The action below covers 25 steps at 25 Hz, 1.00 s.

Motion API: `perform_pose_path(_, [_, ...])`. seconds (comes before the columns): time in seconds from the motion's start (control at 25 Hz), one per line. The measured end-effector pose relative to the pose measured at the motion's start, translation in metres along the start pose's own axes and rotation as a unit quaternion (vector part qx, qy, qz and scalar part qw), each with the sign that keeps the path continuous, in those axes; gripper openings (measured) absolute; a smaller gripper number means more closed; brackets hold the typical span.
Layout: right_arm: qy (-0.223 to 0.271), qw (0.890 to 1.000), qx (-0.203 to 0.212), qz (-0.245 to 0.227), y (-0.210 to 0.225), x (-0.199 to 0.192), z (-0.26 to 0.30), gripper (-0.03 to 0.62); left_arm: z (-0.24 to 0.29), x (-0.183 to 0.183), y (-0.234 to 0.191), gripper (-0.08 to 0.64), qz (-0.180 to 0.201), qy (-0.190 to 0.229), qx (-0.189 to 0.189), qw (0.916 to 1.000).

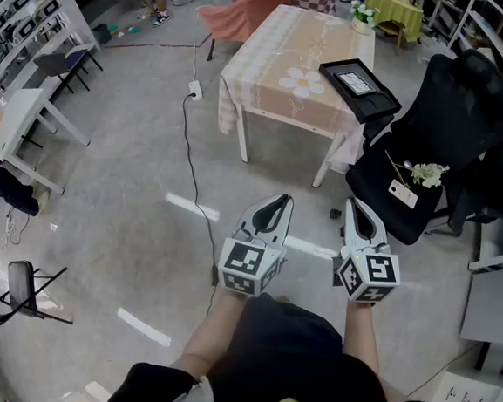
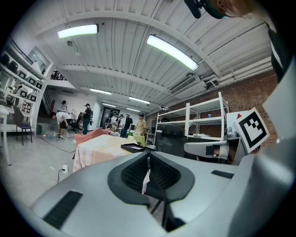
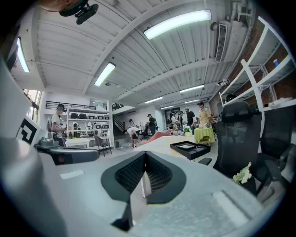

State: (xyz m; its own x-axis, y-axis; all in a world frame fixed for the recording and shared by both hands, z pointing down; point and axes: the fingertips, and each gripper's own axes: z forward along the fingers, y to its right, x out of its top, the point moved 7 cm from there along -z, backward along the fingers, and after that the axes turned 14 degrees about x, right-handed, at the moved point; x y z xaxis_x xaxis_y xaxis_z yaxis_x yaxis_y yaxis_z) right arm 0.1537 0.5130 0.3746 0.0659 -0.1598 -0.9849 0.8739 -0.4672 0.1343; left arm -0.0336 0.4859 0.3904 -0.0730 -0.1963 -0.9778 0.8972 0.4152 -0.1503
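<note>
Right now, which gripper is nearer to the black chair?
Right. The right gripper hangs just left of the chair, by its seat and apart from it. The left gripper is farther left, on the far side of the right one. Both are shut and empty.

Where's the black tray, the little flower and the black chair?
black tray (image 1: 379,110): head view, its near rim.
flower (image 1: 427,173): head view, the pale blossoms.
black chair (image 1: 458,112): head view, its backrest.
</note>
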Motion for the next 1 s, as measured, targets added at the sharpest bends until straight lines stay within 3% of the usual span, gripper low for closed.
perform_pose_path(0.56, [-0.015, 1.000, 0.010, -0.007, -0.002, -0.004, -0.002, 0.003, -0.007, -0.011, 0.004, 0.023, -0.012, -0.008, 0.017, 0.9998])
perform_pose_path(0.76, [-0.027, 0.999, 0.029, -0.016, 0.001, -0.004, 0.024, 0.003, 0.016, -0.007, -0.008, 0.023, -0.022, -0.014, 0.023, 0.9994])
perform_pose_path(1.0, [-0.019, 1.000, 0.013, -0.015, 0.036, 0.016, 0.071, 0.003, 0.072, 0.008, -0.028, 0.023, -0.015, -0.022, 0.021, 0.9994])
